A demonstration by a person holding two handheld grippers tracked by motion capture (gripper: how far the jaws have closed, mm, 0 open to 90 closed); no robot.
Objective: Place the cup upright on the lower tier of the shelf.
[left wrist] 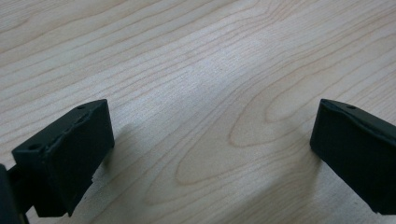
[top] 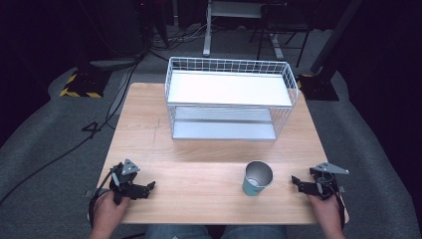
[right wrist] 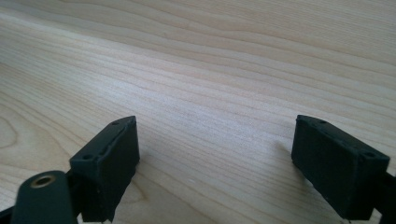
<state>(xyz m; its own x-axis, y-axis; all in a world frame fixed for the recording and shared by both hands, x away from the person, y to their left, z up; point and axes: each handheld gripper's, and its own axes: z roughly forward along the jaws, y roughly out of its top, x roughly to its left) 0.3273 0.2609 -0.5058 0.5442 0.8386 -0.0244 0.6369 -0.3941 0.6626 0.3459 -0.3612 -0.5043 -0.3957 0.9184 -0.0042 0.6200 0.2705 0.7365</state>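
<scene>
High view: cup [top: 258, 178] upright, mouth upward; both grippers' jaws spread, empty.

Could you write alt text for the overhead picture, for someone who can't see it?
A person sits at a wooden table, holding an open left gripper and an open right gripper near its front edge. An upright teal cup stands between them, nearer the right one. A white two-tier wire rack sits at the table's far side.
</scene>
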